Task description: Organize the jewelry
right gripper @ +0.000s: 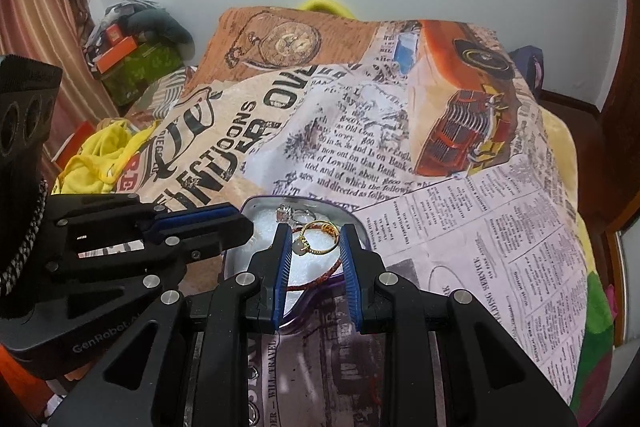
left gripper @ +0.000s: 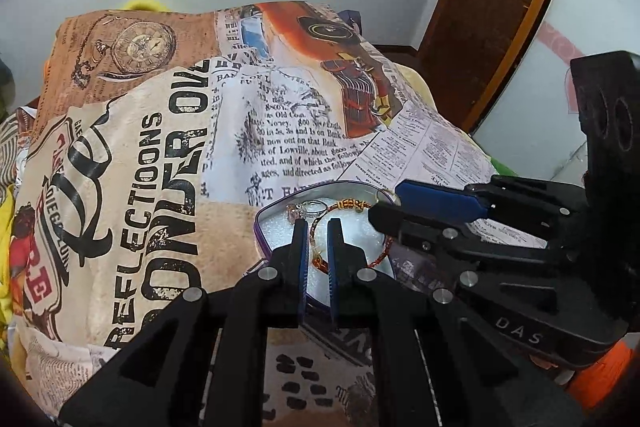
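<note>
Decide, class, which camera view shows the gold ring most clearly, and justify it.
The right wrist view is best: the gold ring sits whole between the right gripper fingers, band and pale stone visible, above the tin. The left wrist view shows only a sliver of it beside the right gripper's fingers.

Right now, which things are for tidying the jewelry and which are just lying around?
For the job: the little tin, gold ring, silver ring, red braided bracelet, left gripper, right gripper.

Just lying about: printed blanket, yellow cloth, orange and green boxes.
</note>
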Demonstrator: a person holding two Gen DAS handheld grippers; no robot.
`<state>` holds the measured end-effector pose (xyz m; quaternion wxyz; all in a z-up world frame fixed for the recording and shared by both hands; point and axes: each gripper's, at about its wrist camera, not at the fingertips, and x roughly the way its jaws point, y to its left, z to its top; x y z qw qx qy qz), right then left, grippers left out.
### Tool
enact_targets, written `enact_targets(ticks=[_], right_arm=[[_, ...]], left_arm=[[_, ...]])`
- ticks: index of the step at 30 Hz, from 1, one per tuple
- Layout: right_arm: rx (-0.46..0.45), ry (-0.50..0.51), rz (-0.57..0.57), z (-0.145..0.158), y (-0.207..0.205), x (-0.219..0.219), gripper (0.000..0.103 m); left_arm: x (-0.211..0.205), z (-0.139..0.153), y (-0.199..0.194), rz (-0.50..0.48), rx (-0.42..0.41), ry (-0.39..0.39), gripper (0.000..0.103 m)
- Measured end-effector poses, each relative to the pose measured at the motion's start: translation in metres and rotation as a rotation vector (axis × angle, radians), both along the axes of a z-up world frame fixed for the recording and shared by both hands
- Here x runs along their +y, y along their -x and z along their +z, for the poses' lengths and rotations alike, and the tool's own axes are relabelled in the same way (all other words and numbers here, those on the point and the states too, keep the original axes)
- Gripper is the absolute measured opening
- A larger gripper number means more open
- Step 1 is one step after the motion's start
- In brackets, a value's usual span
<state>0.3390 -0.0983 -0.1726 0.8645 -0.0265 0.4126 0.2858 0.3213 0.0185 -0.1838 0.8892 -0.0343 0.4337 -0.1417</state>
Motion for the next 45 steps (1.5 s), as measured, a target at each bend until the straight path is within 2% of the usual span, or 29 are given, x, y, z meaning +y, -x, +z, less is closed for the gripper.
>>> enact_targets(ticks=[4,11,19,24,27,31,34,37,40,45], right_arm=[[0.022,0.003,0.018,-0.002,-0.001,0.001,0.022],[0.01,0.026,0.023,0.004,0.007,0.001,0.022],[-0.047,0.052,0.014,0.029,0.029,-0.007,0.023],[-0.094,0.053,-0.005,0.051,0.047,-0.017,0.023],[-0.123,0.049,-0.021,0.064,0.06,-0.025,0.025],[-0.156,0.037,-0.048,0.078,0.078,-0.038,0.036],[-0.178,0.043,-0.066,0.086,0.091,-0.046,0.036],[-0.191,0.037,-0.082,0.092,0.101,-0.055,0.036],[-0.196,0.036,-0.099,0.095,0.109,-0.063,0.037],[-0.188,0.05,-0.131,0.091,0.115,-0.073,0.037]], left_arm=[[0.001,-0.002,0.0,0.003,0.009,-0.001,0.006],[0.002,0.006,0.009,0.009,-0.007,-0.021,0.006],[0.011,0.037,0.035,0.043,-0.059,-0.019,0.009],[0.009,0.063,0.057,0.056,-0.102,-0.024,0.019],[0.006,0.076,0.072,0.057,-0.125,-0.025,0.022],[0.001,0.09,0.09,0.055,-0.146,-0.026,0.026],[-0.004,0.097,0.103,0.052,-0.159,-0.029,0.029],[-0.009,0.101,0.116,0.048,-0.166,-0.032,0.03],[-0.013,0.102,0.125,0.05,-0.169,-0.03,0.035],[-0.019,0.093,0.131,0.047,-0.144,-0.016,0.036]])
